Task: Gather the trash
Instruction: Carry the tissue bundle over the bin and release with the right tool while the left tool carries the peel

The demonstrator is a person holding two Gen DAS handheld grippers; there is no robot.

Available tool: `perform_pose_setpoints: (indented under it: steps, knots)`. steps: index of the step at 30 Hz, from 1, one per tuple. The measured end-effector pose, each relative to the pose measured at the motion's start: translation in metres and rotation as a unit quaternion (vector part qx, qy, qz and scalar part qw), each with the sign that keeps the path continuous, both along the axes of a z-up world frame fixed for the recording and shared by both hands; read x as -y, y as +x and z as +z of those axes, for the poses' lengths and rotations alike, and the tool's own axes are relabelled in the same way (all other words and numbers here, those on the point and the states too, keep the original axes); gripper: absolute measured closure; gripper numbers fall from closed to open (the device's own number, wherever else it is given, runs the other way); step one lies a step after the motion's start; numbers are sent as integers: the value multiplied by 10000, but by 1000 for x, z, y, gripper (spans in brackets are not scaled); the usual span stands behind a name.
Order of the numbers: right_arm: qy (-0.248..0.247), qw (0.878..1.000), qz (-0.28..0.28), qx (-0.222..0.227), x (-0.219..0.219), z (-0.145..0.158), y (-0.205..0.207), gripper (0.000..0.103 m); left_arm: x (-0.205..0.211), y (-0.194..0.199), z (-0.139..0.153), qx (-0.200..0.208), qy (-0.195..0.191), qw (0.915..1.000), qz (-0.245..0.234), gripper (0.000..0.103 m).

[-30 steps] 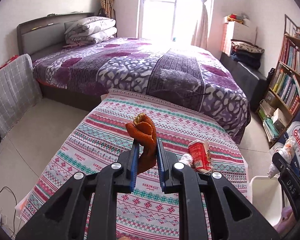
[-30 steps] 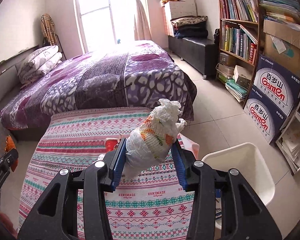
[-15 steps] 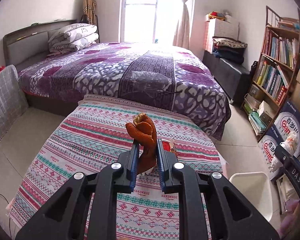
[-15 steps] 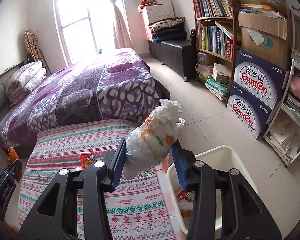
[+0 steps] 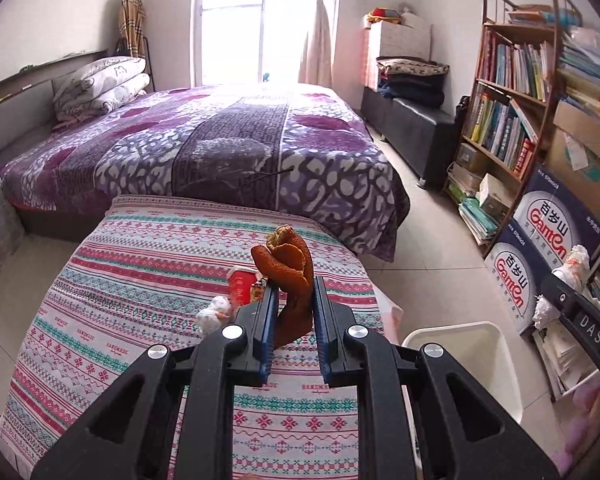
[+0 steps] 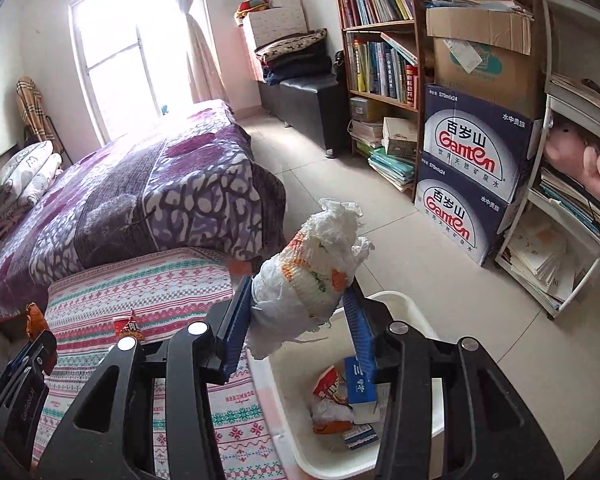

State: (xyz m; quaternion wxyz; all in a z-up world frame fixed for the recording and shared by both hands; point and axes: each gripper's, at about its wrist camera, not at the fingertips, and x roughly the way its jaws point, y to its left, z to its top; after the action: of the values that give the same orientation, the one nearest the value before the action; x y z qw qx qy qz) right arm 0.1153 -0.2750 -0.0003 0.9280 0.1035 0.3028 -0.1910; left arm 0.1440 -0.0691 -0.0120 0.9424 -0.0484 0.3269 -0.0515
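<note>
The right gripper [image 6: 300,312] is clamped on a crumpled white paper wad with orange and green print [image 6: 312,276], its long axis running forward along the fingers; the white plastic bin [image 6: 400,304] sits just beyond and below, holding wrappers already; the left gripper [image 5: 293,312] is pinched on a curled orange peel [image 5: 288,272] over the striped patterned cloth [image 5: 140,280], with the bin to its right, so the right hand seems nearer for dropping.

Both grippers' fingers [image 5: 269,320] clamped, angled downward
</note>
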Motion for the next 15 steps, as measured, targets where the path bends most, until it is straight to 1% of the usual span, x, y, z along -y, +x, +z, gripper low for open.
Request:
perform_pose_setpoints:
  steps: [5, 8, 9, 10, 12, 14, 15]
  knots:
    - [18, 9997, -245, -57, 26, 0, -7, 60, 29, -2, -2, -8, 16, 9997, -258, 86]
    - [67, 9991, -407, -43, 39, 1, -12, 55, 46, -5, -4, -10, 37, 9991, -421, 86]
    - [106, 9990, -435, -41, 44, 1, -13, 48, 52, -5, -4, -7, 45, 9989, -470, 86]
    - [134, 9988, -472, -30, 49, 1, -15, 36, 57, -6, -5, -10, 53, 9986, -523, 86]
    - [131, 9979, -630, 31, 56, 2, -20, 30, 67, -9, -6, -13, 74, 9981, -619, 86]
    - [110, 9973, -723, 55, 63, 3, -23, 28, 76, -11, -8, -24, 92, 9974, -708, 86]
    - [105, 9969, -782, 70, 66, 3, -24, 26, 80, -12, -8, -33, 95, 9971, -750, 86]
